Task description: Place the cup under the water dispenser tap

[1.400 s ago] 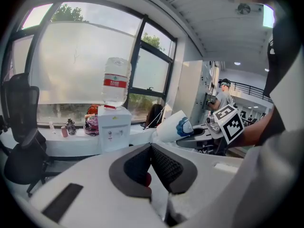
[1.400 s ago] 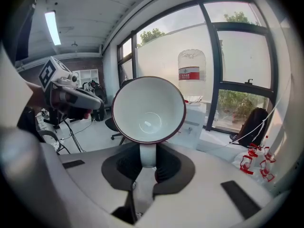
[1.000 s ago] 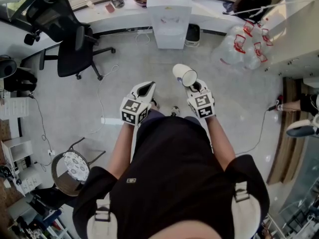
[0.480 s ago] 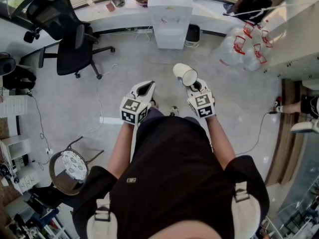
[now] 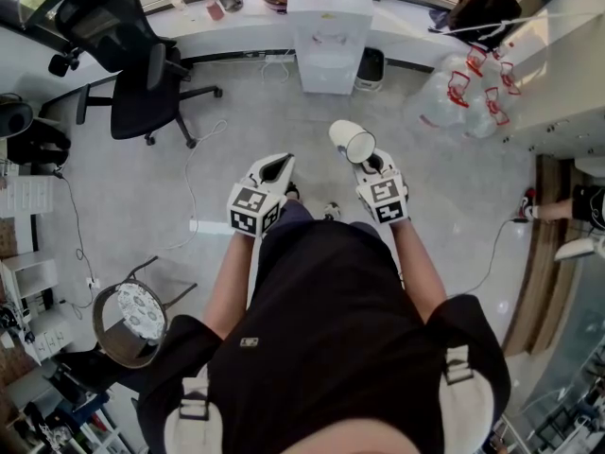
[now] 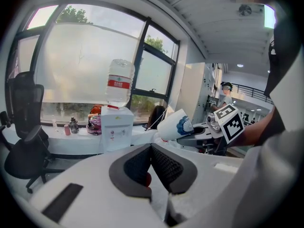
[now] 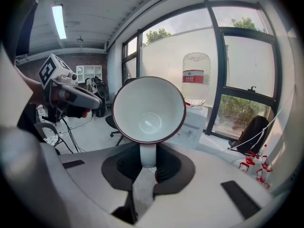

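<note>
- The right gripper (image 7: 148,163) has its jaws closed to a narrow gap on the handle of the cup (image 7: 148,109). The dark pads press the white handle from both sides.
- The cup lies on its side in that grip. Its open mouth faces back along the jaws towards the gripper, so the right gripper view looks straight into its white inside, and the rim has a dark red edge. The handle points down into the jaws.
- In the head view the cup (image 5: 352,141) sticks out past the tips of the right gripper (image 5: 371,164), in the air above the grey floor and touching nothing else.
- The left gripper (image 6: 151,167) has its jaws together. The two ribbed pads meet at their tips and nothing is between them.
- In the head view the left gripper (image 5: 274,168) is just beside the right one, at about the same height and apart from the cup.
- From the left gripper view the cup's outer wall shows a blue mark.
- The water dispenser (image 5: 329,36) stands against the counter under the windows, straight ahead of both grippers and well apart from the cup. A water bottle (image 6: 119,83) with a red label sits upside down on top of it.
- A black office chair (image 5: 123,55) stands to the left of the dispenser.
</note>
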Demonstrator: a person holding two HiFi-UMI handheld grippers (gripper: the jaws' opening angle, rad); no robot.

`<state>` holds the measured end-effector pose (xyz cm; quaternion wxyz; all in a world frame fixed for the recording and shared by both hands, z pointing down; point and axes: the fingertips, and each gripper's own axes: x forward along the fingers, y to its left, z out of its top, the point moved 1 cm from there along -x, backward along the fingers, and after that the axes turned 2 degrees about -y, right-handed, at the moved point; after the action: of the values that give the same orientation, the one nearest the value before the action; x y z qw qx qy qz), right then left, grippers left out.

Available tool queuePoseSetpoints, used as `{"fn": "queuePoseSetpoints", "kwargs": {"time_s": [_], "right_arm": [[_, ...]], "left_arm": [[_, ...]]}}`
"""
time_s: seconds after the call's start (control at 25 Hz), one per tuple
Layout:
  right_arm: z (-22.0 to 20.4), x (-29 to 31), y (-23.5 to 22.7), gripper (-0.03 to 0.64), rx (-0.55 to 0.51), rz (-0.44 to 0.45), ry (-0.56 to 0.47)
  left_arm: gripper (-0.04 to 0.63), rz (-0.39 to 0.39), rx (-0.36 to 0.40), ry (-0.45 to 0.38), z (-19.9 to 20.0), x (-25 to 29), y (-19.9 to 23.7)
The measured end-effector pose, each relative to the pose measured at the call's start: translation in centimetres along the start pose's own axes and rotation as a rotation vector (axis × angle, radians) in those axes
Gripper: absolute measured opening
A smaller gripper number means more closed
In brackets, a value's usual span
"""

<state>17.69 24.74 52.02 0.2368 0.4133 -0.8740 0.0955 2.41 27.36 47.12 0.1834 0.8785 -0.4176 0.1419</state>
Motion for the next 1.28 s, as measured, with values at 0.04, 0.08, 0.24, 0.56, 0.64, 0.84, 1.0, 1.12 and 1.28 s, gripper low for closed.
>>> {"fn": "queuePoseSetpoints", "kwargs": {"time_s": [0.04, 0.08, 0.24, 0.56, 0.64, 0.84, 1.0, 1.12, 1.28], "right_arm": [[0.0, 0.1, 0.0, 0.037, 0.000, -0.003, 0.002], [0.0, 0.2, -0.1, 0.037, 0.002, -0.005, 0.003], [0.0, 0.6, 0.0, 0.037, 0.006, -0.011, 0.007], [0.6, 2.0, -0.3, 0.037, 0.013, -0.035, 0.028], [0.8, 2.6, -0.5, 0.037, 0.019, -0.042, 0.039], [1.8, 4.6, -1.1, 0.037, 0.042, -0.060, 0.056], [2.6, 6.2, -1.5, 0.037, 0.052, -0.066, 0.063], [3.2, 7.5, -2.0, 0.037, 0.059, -0.070, 0.068], [4.3, 9.3, -2.5, 0.037, 0.062, -0.080, 0.069]], "left_arm": [[-0.006, -0.002, 0.000, 0.001, 0.0, 0.0, 0.1], [-0.006, -0.003, -0.001, 0.003, 0.0, 0.0, 0.2], [-0.006, -0.013, -0.004, 0.013, -0.2, 0.1, 0.7], [-0.006, -0.050, 0.000, 0.015, 0.6, 1.4, 2.6], [-0.006, -0.059, 0.004, 0.017, 0.9, 1.8, 3.4], [-0.006, -0.080, 0.002, 0.021, 2.4, 2.9, 5.8], [-0.006, -0.080, 0.008, 0.023, 3.2, 3.7, 8.3], [-0.006, -0.087, 0.003, 0.027, 4.0, 4.5, 9.5], [-0.006, -0.099, 0.002, 0.029, 4.9, 5.4, 11.2]]}}
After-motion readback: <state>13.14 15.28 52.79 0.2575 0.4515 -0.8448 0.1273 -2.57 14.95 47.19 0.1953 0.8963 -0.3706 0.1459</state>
